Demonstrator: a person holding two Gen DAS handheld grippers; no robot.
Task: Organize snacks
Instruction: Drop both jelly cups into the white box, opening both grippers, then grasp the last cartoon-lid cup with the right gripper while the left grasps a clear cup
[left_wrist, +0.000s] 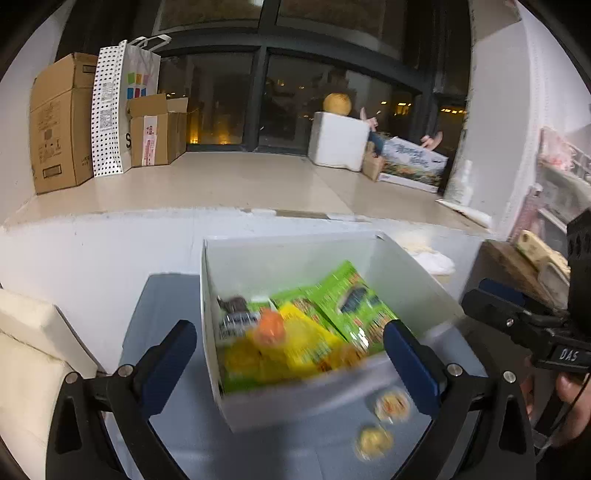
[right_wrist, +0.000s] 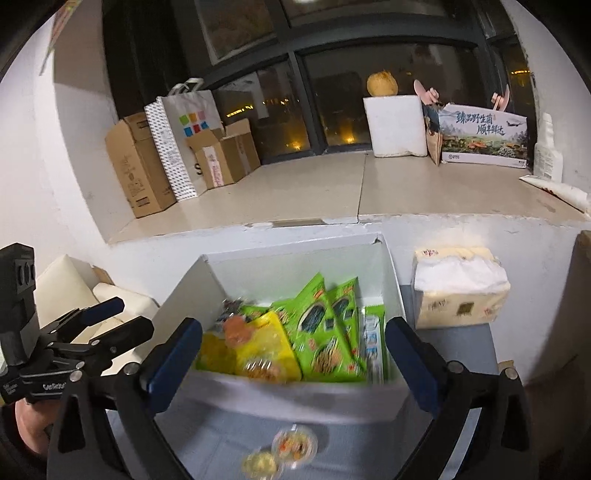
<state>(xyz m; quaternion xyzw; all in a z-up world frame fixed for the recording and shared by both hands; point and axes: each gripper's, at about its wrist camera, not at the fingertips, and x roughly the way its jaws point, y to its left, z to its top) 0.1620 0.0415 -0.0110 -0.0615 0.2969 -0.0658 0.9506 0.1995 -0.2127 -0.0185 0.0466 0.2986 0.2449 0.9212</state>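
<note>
A white open box (left_wrist: 288, 258) (right_wrist: 295, 266) stands on the blue-grey table and holds green snack packets (left_wrist: 351, 299) (right_wrist: 321, 325), yellow packets (left_wrist: 295, 347) (right_wrist: 266, 350) and an orange piece (left_wrist: 271, 326). Two small round clear cups (left_wrist: 391, 404) (right_wrist: 295, 445) lie on the table in front of the box. My left gripper (left_wrist: 291, 365) hangs open just before the box's front wall, with nothing pressed between its pads. My right gripper (right_wrist: 293, 360) is likewise open in front of the box. Each gripper also shows in the other's view: the right gripper (left_wrist: 487, 297) and the left gripper (right_wrist: 122, 319).
A tissue pack (right_wrist: 458, 291) sits right of the box. A white cushioned seat (left_wrist: 33, 350) is at the left. Behind the table runs a wide window ledge (right_wrist: 314, 192) with cardboard boxes (left_wrist: 59, 122), paper bags and a white foam box (right_wrist: 395, 125). A wooden board (left_wrist: 517, 258) lies at the right.
</note>
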